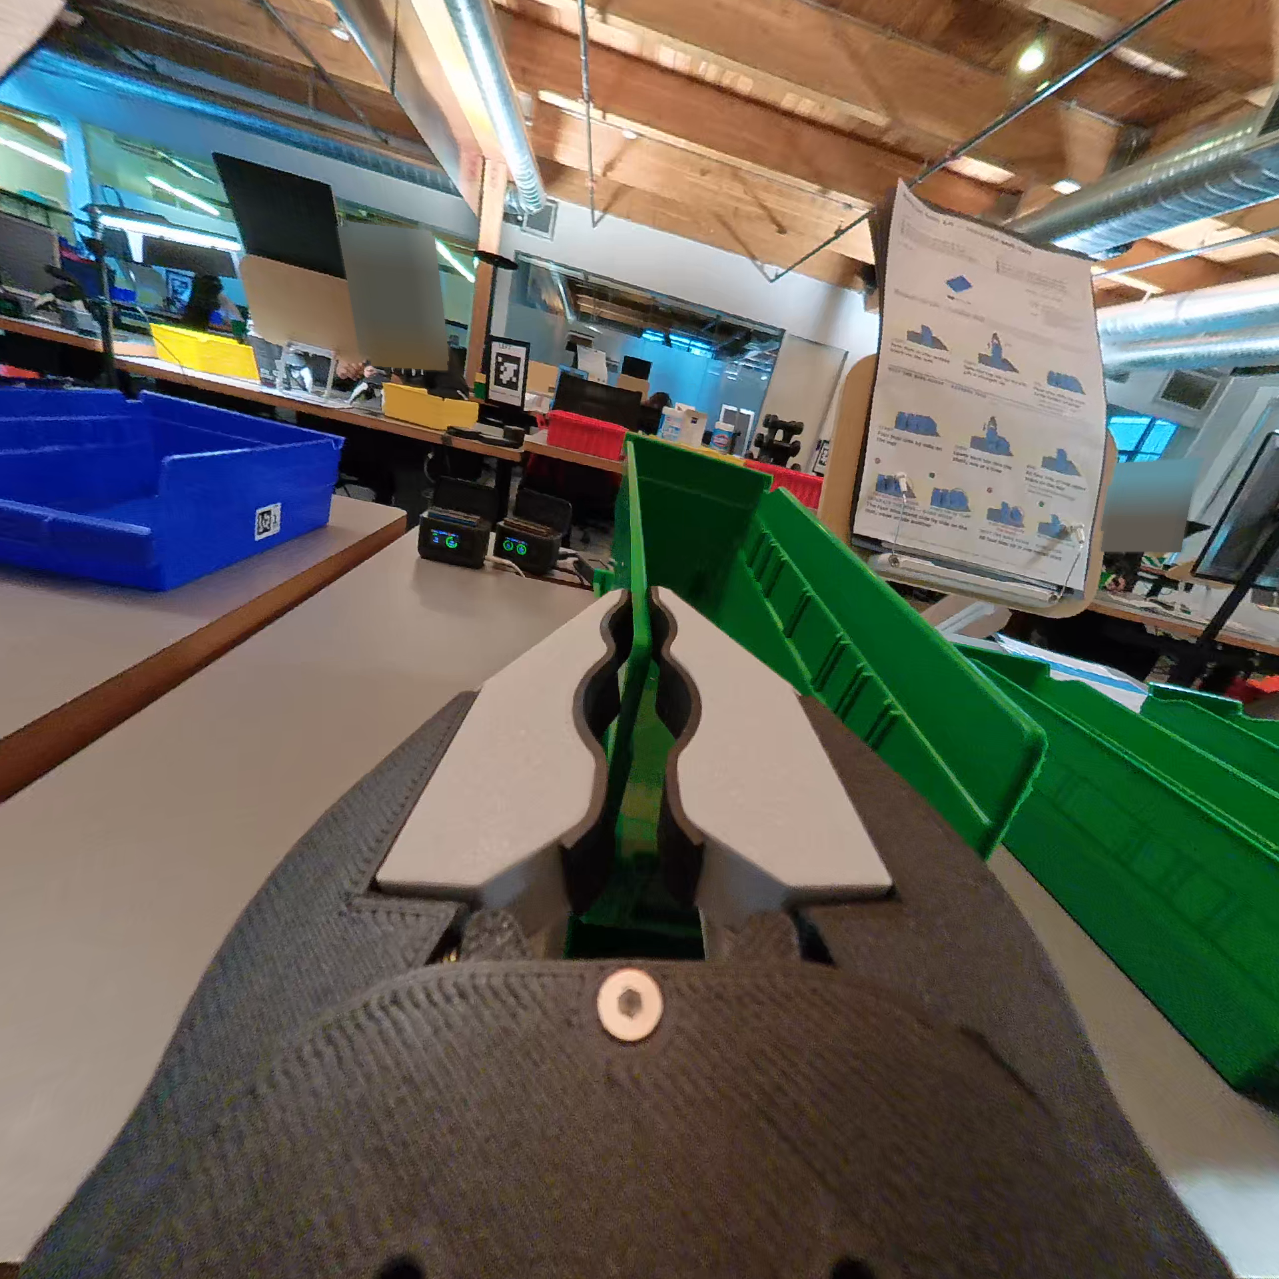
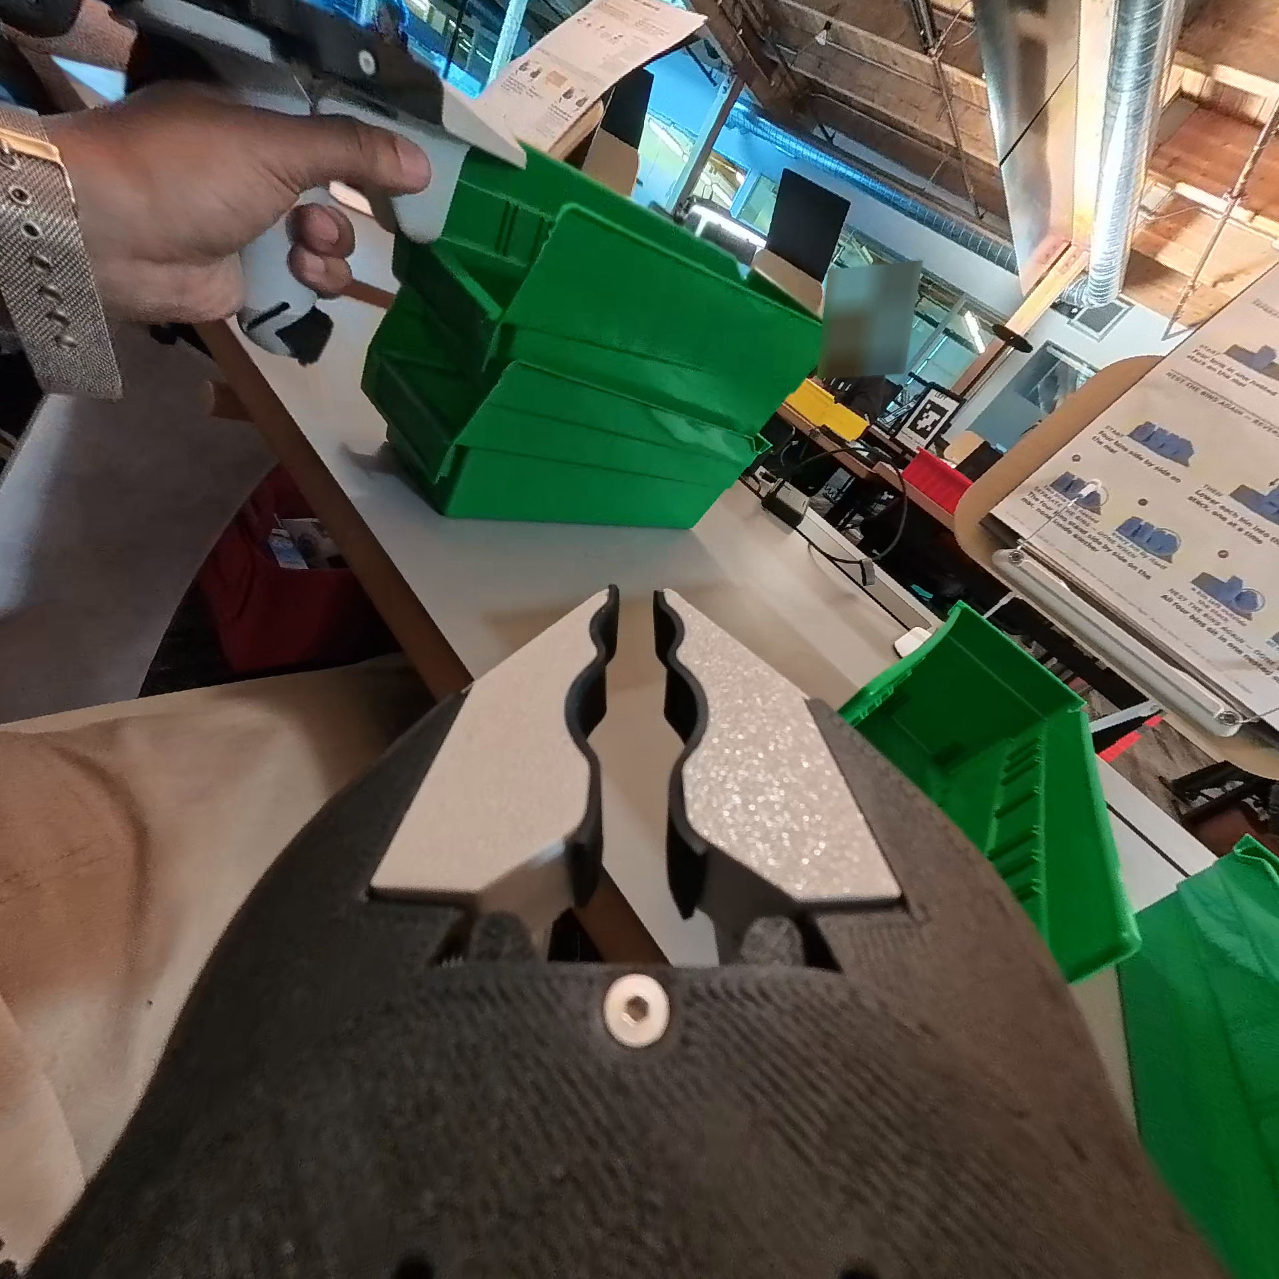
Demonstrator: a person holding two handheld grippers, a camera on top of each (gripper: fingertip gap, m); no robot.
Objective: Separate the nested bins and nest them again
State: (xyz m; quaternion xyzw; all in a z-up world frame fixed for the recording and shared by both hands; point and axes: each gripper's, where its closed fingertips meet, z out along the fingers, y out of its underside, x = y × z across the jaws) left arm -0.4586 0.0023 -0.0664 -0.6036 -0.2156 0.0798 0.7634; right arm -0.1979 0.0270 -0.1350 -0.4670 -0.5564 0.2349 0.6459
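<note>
We find our left tool [image 1: 640, 602] pinching the side wall of the top green bin [image 1: 796, 623], which sits tilted on the stack of green bins [image 2: 588, 443] near the desk's [image 2: 526, 574] front edge. Our right tool [image 2: 635, 601] hangs empty, fingers slightly parted, with another green bin [image 2: 996, 782] lying beside it toward the desk's right end. We advise lifting straight up and bracing the stack so lower bins do not drag along.

Bare table [image 2: 554, 574] (between green stack [image 2: 588, 387] and right tongs [image 2: 635, 609]) lies open.
</note>
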